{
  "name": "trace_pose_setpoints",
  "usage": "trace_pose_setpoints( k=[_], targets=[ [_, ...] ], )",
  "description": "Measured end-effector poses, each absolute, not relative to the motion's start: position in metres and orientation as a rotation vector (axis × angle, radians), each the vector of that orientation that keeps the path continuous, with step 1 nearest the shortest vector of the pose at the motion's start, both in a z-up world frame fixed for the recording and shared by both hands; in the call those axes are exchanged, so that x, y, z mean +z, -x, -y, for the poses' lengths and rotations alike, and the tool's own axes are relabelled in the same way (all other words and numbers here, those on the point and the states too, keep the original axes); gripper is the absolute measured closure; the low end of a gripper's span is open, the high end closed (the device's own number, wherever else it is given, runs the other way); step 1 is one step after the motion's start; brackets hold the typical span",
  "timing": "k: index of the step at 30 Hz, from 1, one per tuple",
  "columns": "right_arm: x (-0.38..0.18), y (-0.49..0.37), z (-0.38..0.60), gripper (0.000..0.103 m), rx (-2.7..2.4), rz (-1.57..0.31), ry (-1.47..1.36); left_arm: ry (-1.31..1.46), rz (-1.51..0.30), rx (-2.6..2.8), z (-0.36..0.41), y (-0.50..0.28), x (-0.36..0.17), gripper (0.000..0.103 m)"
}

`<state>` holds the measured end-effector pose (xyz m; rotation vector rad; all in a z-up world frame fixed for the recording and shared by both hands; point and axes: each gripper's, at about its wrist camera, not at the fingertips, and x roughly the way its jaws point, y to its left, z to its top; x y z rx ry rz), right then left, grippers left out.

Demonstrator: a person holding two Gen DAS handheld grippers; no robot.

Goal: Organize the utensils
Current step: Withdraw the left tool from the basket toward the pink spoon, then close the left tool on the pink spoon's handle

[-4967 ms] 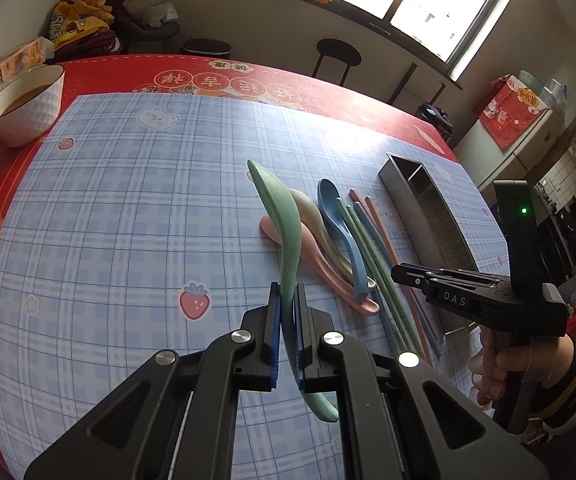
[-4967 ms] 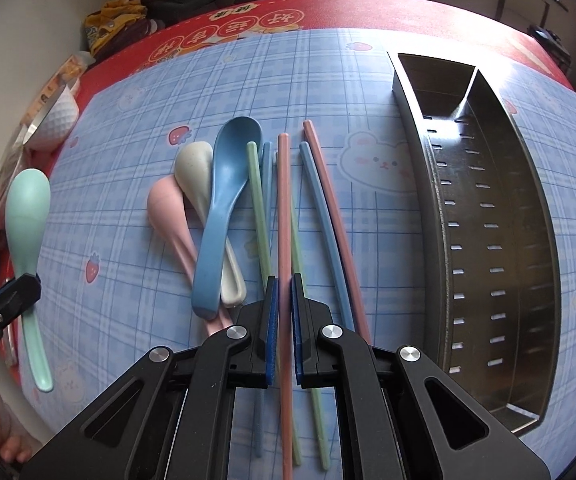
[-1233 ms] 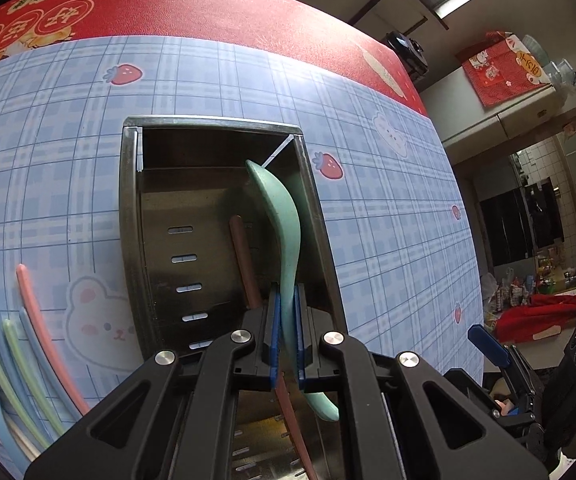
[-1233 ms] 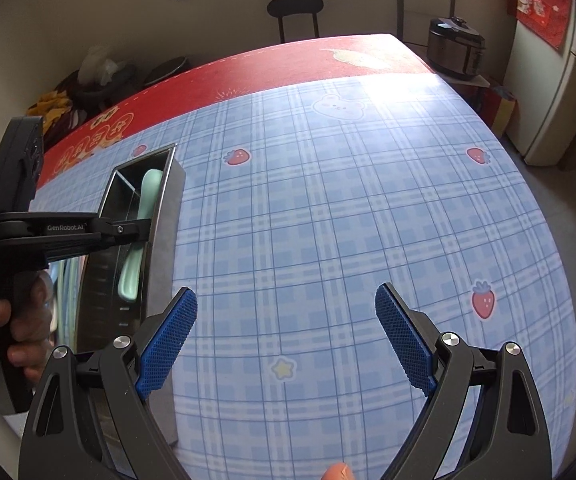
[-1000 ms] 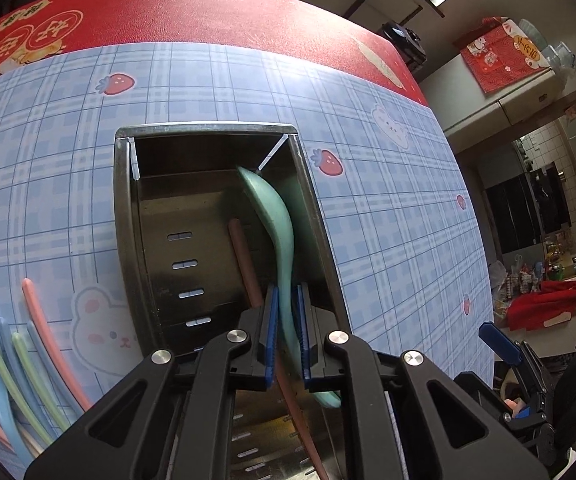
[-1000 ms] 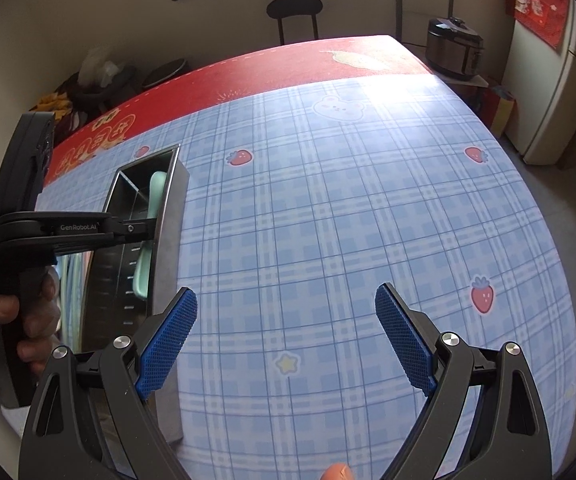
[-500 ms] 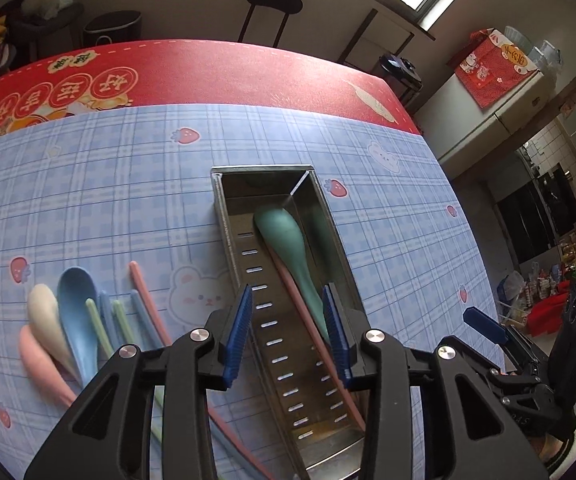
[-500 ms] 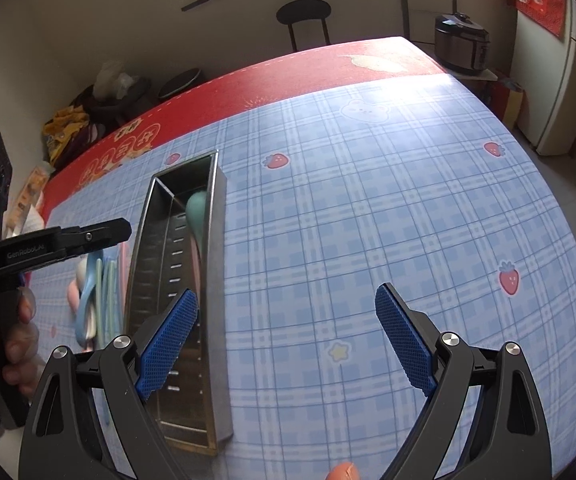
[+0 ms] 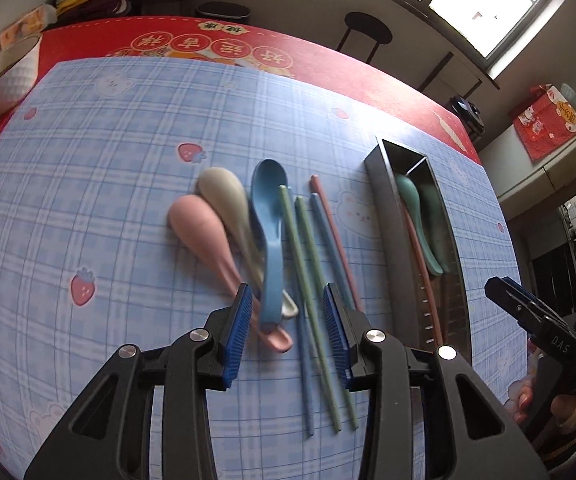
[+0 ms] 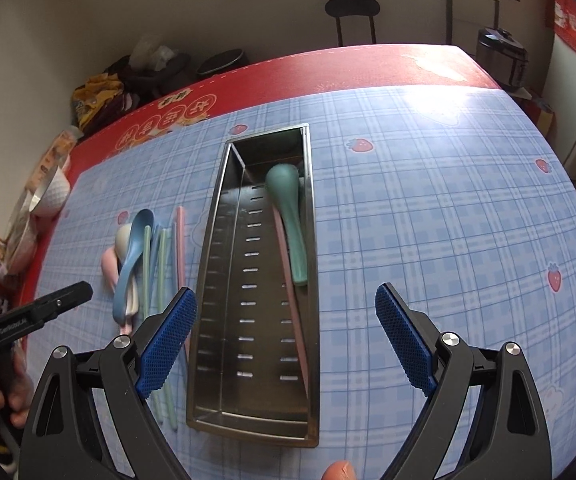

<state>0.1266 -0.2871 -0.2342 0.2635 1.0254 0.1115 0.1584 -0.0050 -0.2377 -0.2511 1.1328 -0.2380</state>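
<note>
The left gripper (image 9: 288, 332) is hovering with its jaws spread to a moderate width and holding nothing, directly over the handle ends of the loose utensils. The blue spoon (image 9: 270, 232) is lying with its handle tip between the two blue pads and its bowl pointing away toward the table's far red edge, so its long axis is running roughly along the fingers' forward line. The pink spoon (image 9: 212, 244) and beige spoon (image 9: 230, 212) are lying angled beside it, their handles crossing under it near the left pad. The green chopsticks (image 9: 307, 280) are passing just inside the right pad.

The right gripper (image 10: 286, 340) is standing wide open and empty above the near end of the metal tray (image 10: 208, 280), where the teal spoon (image 10: 288, 208) and a pink chopstick (image 10: 293, 312) are already resting.

In my judgement the left gripper is the nearer one, and the crowded handles are risking a double pick.
</note>
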Motion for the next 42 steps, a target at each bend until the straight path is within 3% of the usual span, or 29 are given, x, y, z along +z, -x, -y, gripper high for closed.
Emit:
trace_pose_setpoints(
  k=[5,14,35,42],
  targets=[
    [-0.236,-0.127,0.275,0.015,0.141,-1.038,-0.26,0.305,-1.155,-0.182,-0.017,-0.15,-0.251,0.068],
    [-0.241,-0.126,0.28,0.015,0.125,-1.045,-0.256,0.357,-1.176,-0.119,-0.029,-0.163,-0.272,0.078],
    [-0.25,-0.129,0.296,0.015,0.098,-1.065,-0.295,0.185,-1.144,-0.062,0.002,-0.191,-0.287,0.078],
    [-0.249,-0.13,0.294,0.015,0.103,-1.06,-0.301,0.175,-1.145,-0.06,-0.009,-0.185,-0.287,0.085]
  ],
)
